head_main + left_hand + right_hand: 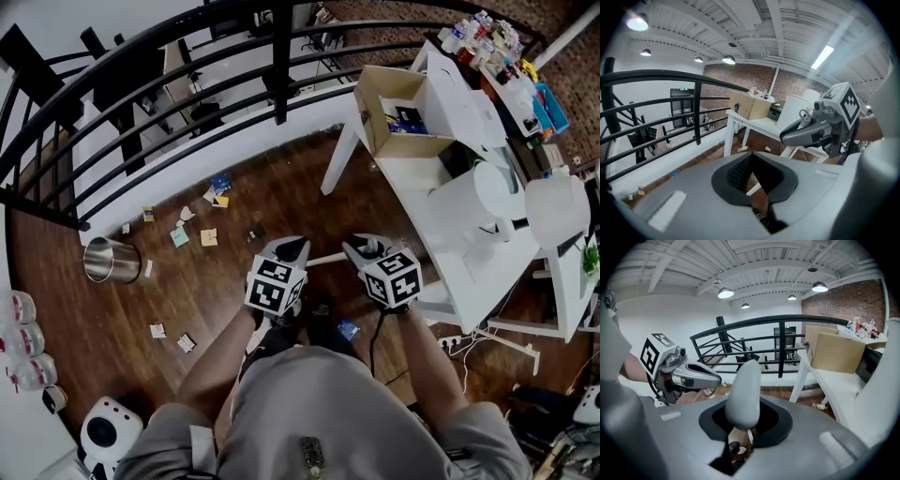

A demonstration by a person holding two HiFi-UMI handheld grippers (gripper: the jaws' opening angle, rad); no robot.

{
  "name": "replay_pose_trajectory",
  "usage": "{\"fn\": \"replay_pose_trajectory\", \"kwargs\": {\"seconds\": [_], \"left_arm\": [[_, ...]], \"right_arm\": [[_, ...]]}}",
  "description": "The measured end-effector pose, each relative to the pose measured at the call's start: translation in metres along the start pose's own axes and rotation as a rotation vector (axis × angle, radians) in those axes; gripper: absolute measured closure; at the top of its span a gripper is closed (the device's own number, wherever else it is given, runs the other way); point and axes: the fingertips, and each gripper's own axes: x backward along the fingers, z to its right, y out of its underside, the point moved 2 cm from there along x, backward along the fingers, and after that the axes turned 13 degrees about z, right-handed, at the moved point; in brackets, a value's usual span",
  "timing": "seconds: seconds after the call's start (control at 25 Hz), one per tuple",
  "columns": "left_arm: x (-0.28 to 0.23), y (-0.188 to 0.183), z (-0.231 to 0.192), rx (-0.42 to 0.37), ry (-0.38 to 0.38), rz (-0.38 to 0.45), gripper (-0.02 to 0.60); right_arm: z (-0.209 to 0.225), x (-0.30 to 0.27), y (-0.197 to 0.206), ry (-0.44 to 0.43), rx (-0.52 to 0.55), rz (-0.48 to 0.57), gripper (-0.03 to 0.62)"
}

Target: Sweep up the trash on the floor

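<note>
Scraps of paper trash (180,236) lie scattered on the brown wooden floor (112,328), with more scraps (187,343) nearer me. My left gripper (292,247) hangs over the floor in front of my body; its dark jaws (752,180) are shut, and only a thin white stick (753,189) shows beyond them. Just to its right, my right gripper (361,246) is shut on a rounded grey handle (743,394) that stands up between its jaws (743,430). A short white bar (325,258) shows between the two grippers.
A metal bin (111,261) lies on its side at the left. A white table (469,216) with a cardboard box (398,112) stands at the right. A black railing (187,84) borders the floor at the back. A white device (108,429) sits at the lower left.
</note>
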Motion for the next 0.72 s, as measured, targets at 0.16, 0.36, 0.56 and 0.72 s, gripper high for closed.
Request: {"fn": "replay_pose_trajectory", "kwargs": {"seconds": [0.16,0.36,0.56,0.72], "left_arm": [[0.012,0.000,-0.003,-0.012,0.008,0.010,0.575],[0.024,-0.004,-0.008,-0.025,0.031,0.025,0.575],[0.028,-0.004,-0.016,-0.038,0.046,0.025,0.575],[0.034,-0.005,-0.006,-0.044,0.057,0.024,0.575]], "right_arm": [[-0.014,0.002,-0.007,-0.003,0.024,0.015,0.536],[-0.036,0.003,-0.021,0.010,0.025,0.068,0.536],[-0.045,0.011,-0.063,0.045,0.046,0.176,0.536],[-0.048,0.041,-0.084,0.071,0.061,0.226,0.536]]}}
